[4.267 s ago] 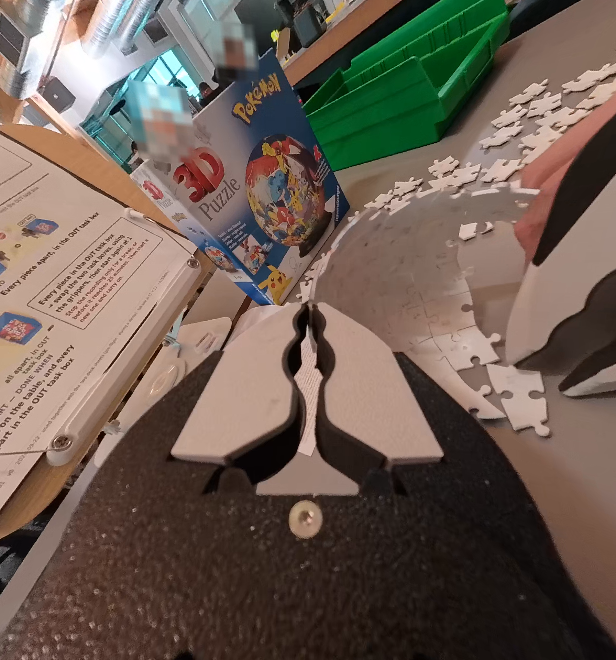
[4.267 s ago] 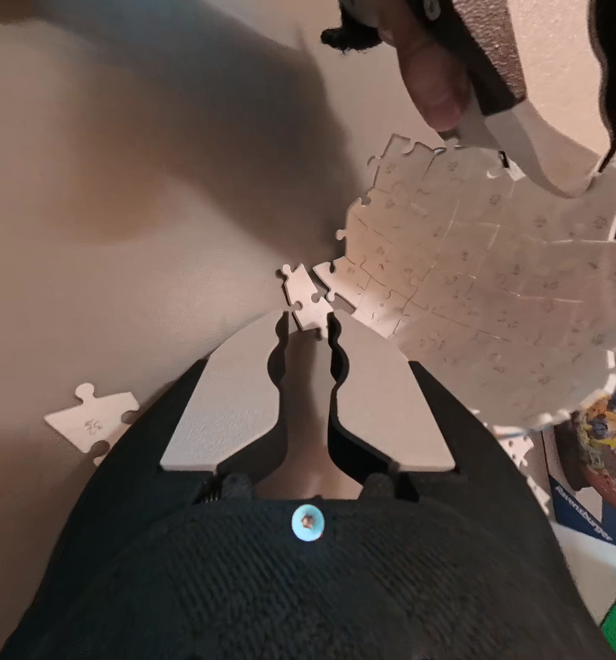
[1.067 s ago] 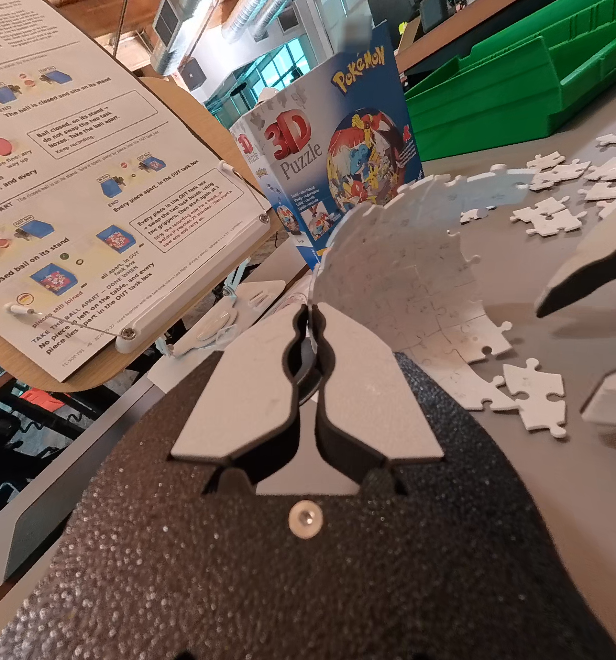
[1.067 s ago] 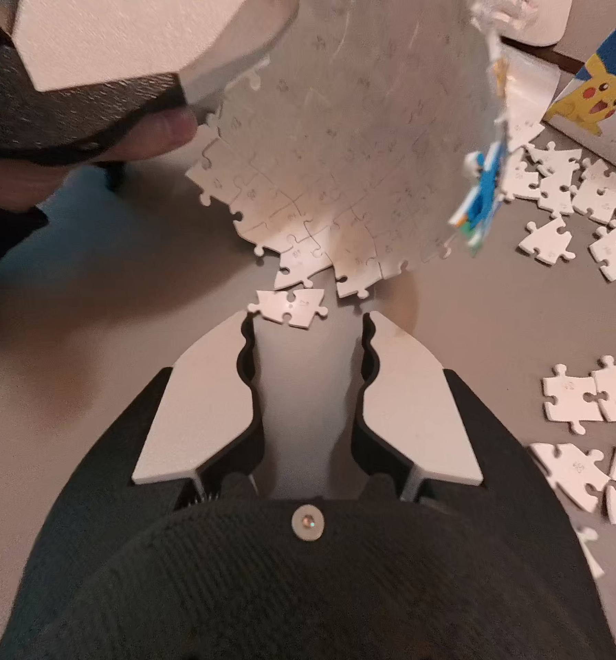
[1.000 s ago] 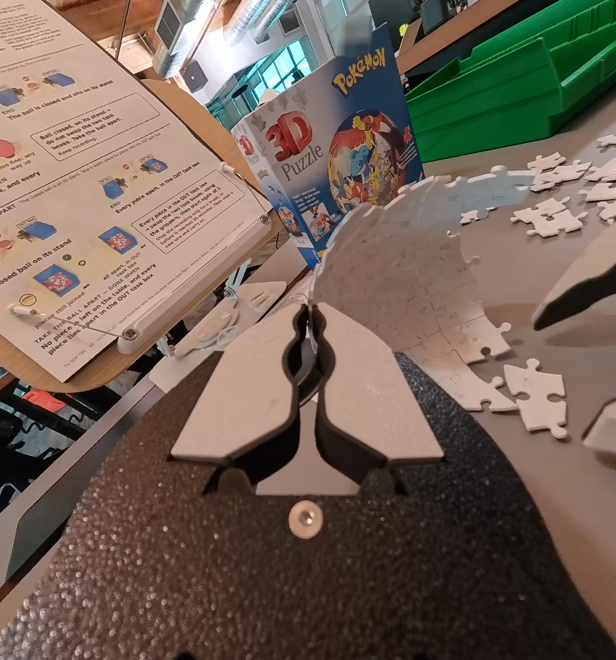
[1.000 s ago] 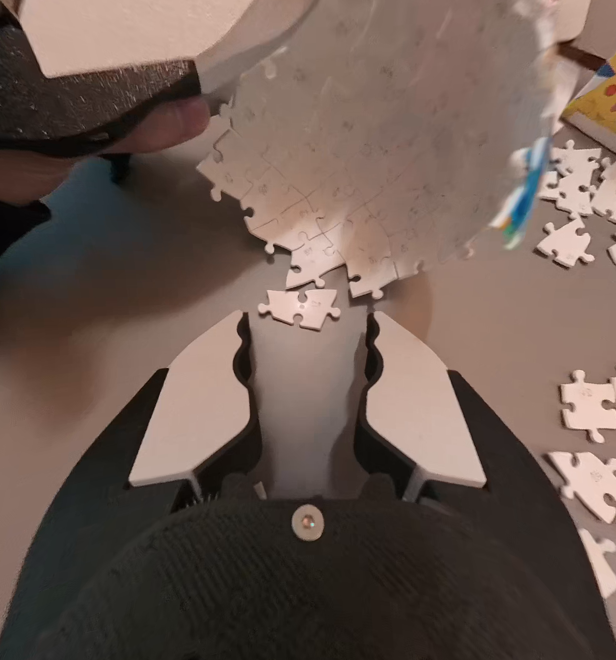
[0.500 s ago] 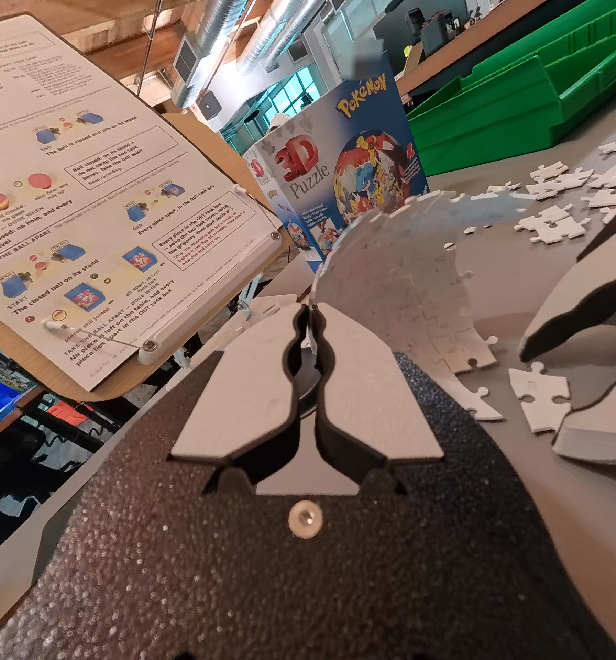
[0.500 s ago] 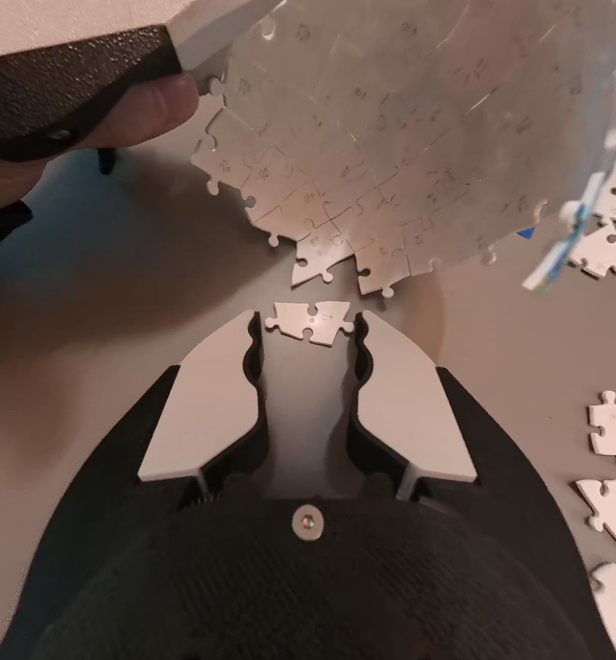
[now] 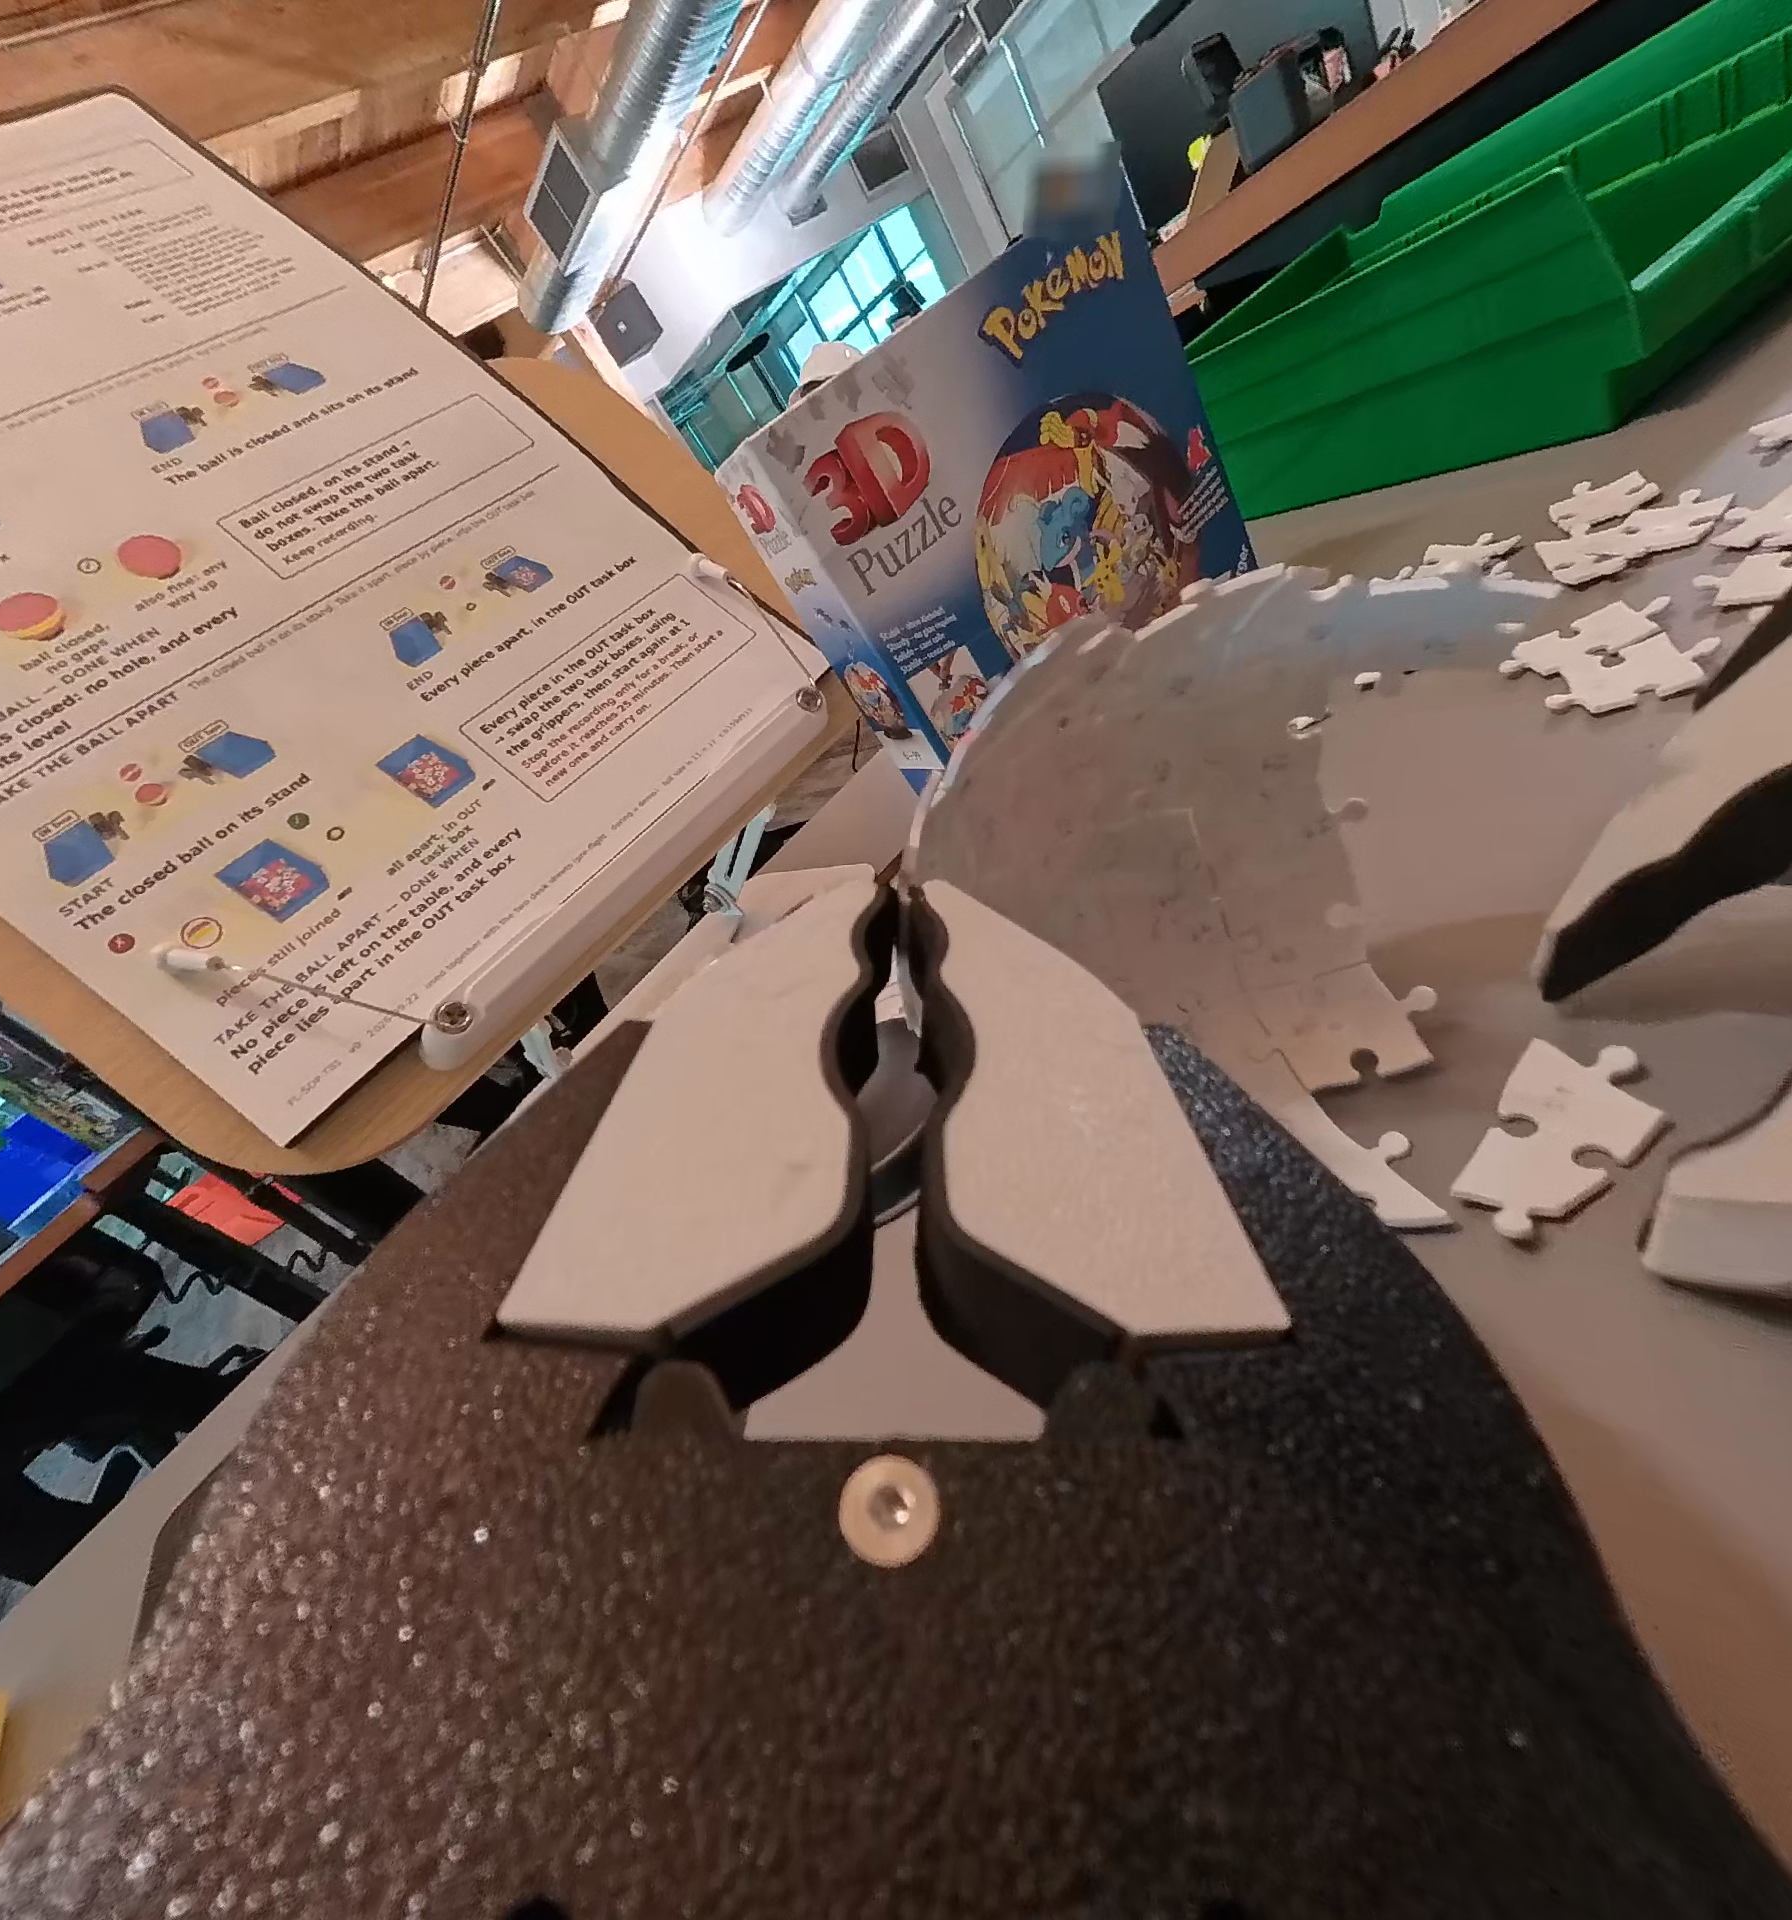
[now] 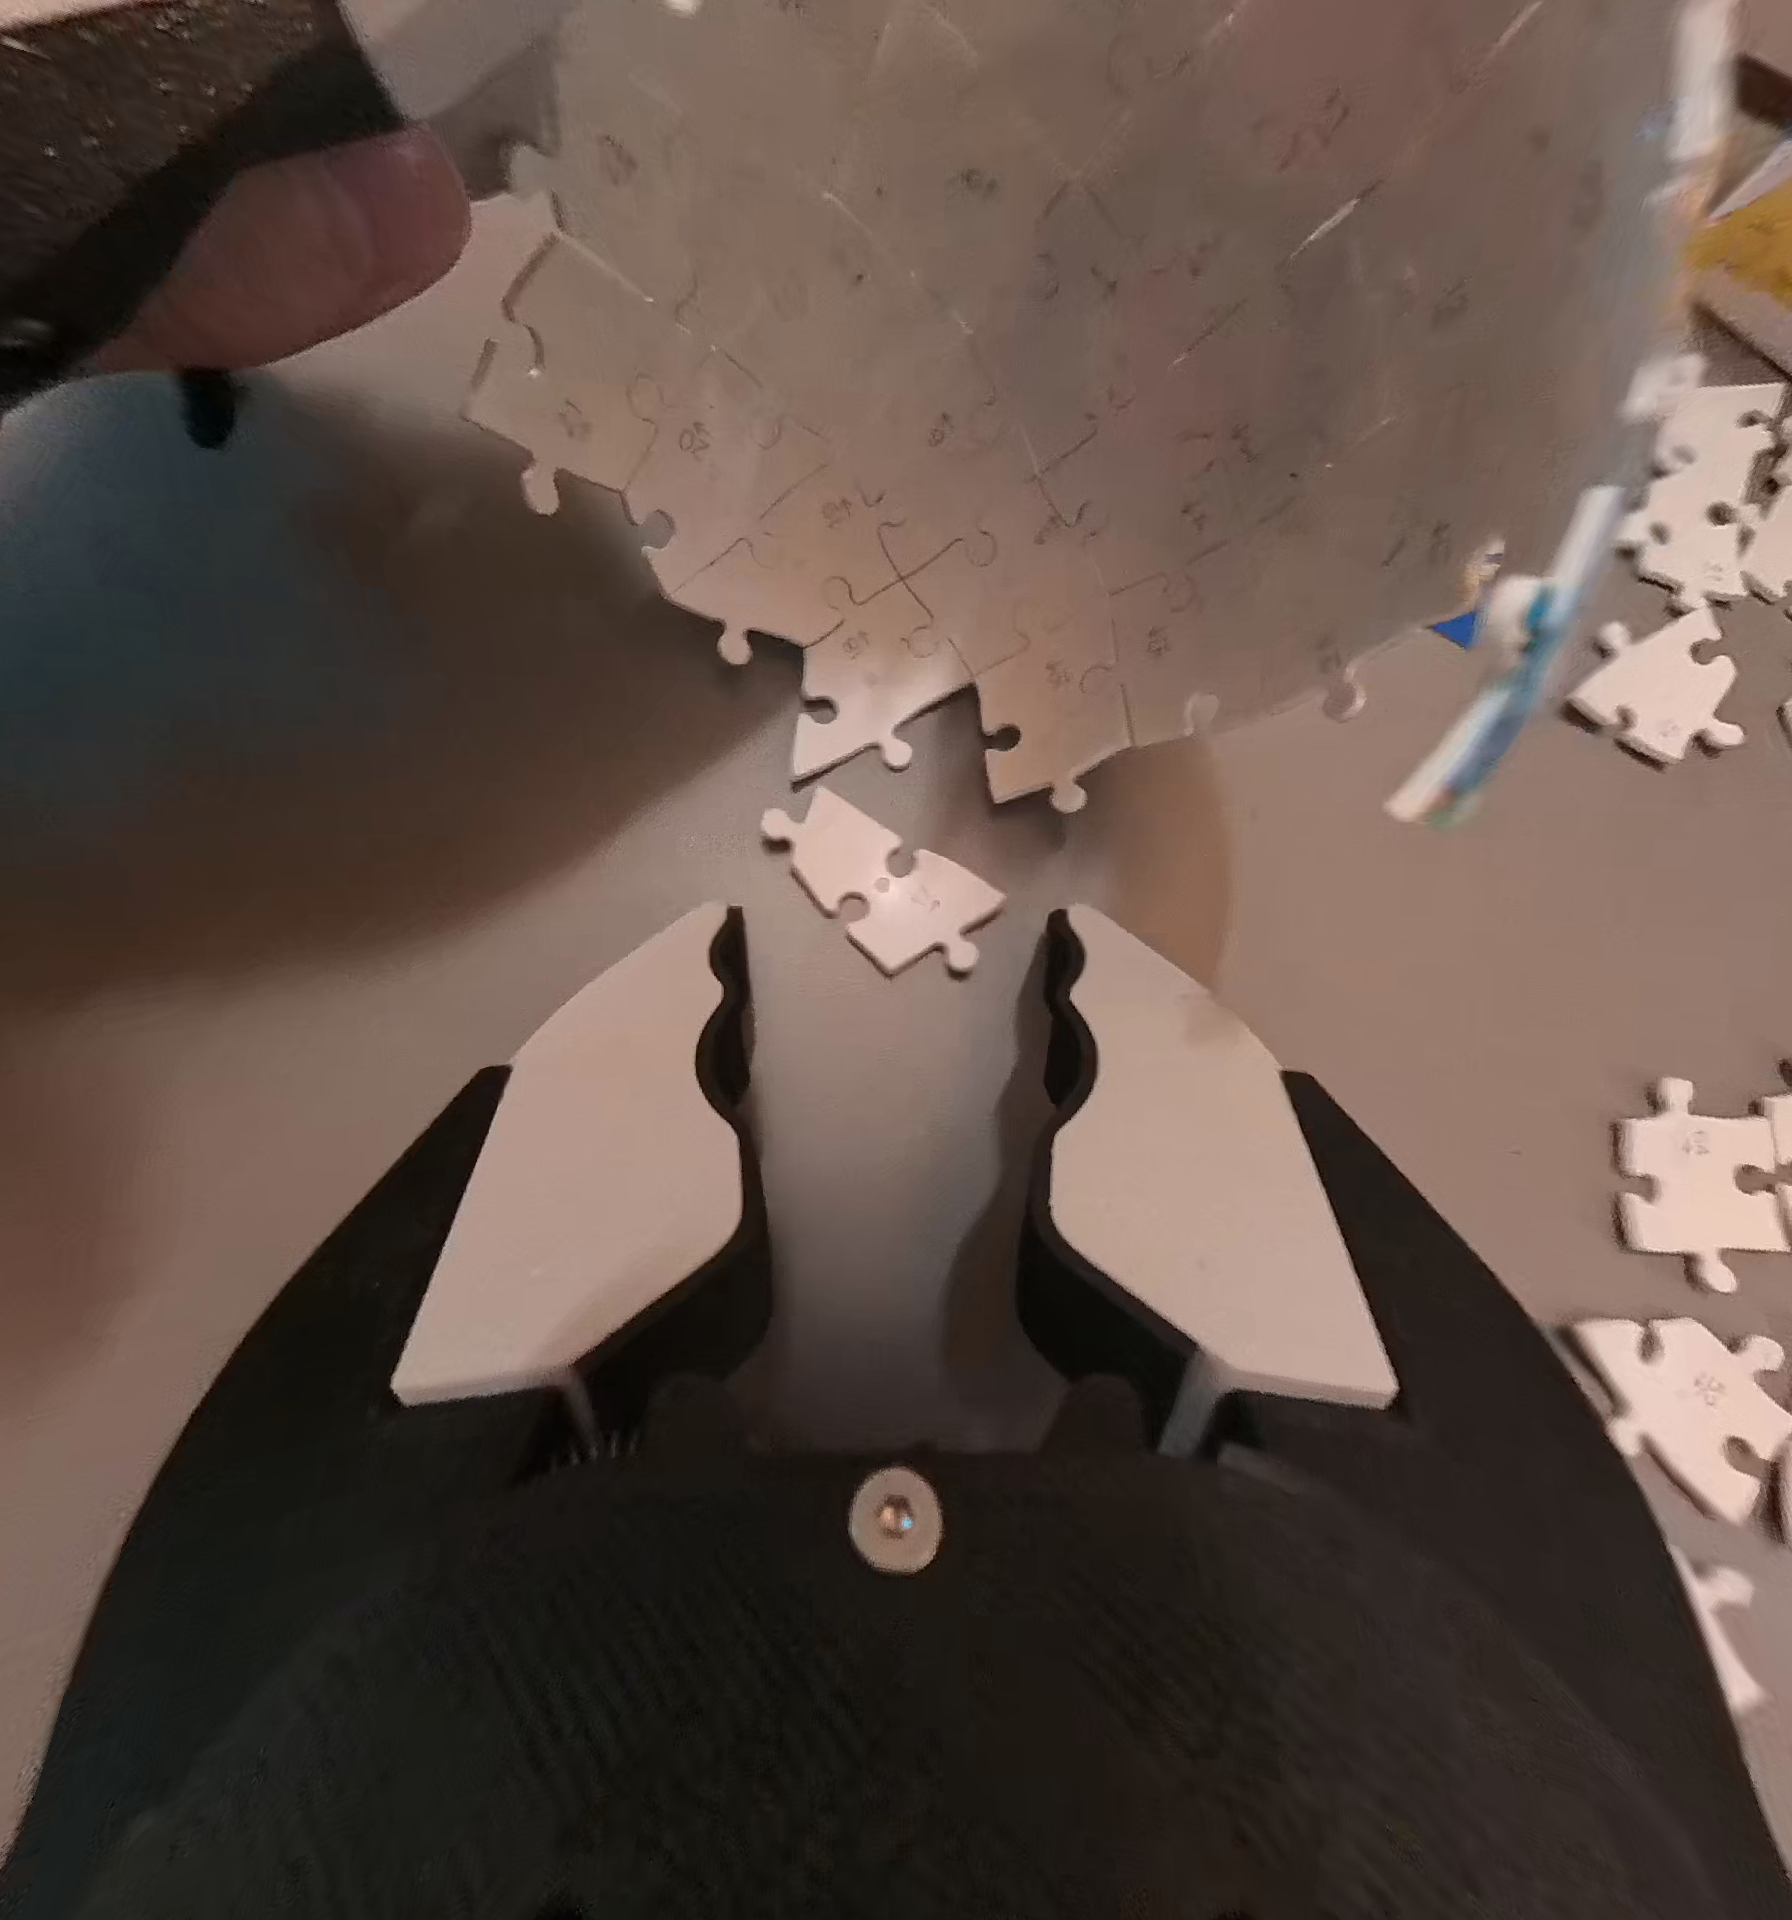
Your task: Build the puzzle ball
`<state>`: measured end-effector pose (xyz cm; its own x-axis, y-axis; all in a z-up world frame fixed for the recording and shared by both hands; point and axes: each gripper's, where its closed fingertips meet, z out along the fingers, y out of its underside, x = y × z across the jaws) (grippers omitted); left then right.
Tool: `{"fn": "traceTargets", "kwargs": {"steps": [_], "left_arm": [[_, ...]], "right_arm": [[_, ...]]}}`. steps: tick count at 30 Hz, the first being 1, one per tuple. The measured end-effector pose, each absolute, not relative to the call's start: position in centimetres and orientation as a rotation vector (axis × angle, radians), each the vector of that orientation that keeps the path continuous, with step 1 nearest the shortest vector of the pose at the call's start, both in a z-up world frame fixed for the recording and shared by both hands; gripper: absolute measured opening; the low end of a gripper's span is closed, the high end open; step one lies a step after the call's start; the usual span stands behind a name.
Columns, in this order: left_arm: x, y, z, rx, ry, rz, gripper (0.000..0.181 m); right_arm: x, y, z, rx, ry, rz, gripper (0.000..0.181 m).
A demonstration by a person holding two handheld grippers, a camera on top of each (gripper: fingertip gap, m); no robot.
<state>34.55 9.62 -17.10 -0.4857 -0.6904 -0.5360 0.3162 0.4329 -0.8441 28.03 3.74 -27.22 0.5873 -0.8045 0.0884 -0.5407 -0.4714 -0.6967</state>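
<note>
Our left gripper is clamped on the rim of the curved white half-built puzzle shell, holding it tilted above the grey table. Our right gripper stands with jaws apart, a loose white two-piece puzzle section lying flat just ahead of its tips (plain side up), just beside the shell's lower edge.

A smooth grey bench stretches toward green plastic bins at its far edge, under a wooden ceiling with silver ventilation ducts and bright tall windows beyond.
</note>
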Motion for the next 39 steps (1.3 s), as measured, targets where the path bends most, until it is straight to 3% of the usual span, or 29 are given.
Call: {"fn": "traceTargets", "kwargs": {"steps": [9, 24, 29, 39], "left_arm": [[34.7, 9.7, -17.3, -0.344, 1.687, -1.259, 0.002], [34.8, 9.8, -17.5, -0.354, 1.69, -1.254, 0.002], [34.8, 9.8, -17.5, -0.355, 1.691, -1.253, 0.002], [34.8, 9.8, -17.5, -0.357, 1.694, -1.258, 0.002]], "right_arm": [[29.3, 1.4, -26.9, -2.157, 1.085, -0.629, 0.052], [28.2, 3.8, -27.3, -2.152, 1.089, -0.499, 0.068], [28.2, 4.3, -27.5, -2.141, 1.104, -0.46, 0.057], [29.2, 1.9, -27.3, -2.193, 1.12, -0.523, 0.057]]}}
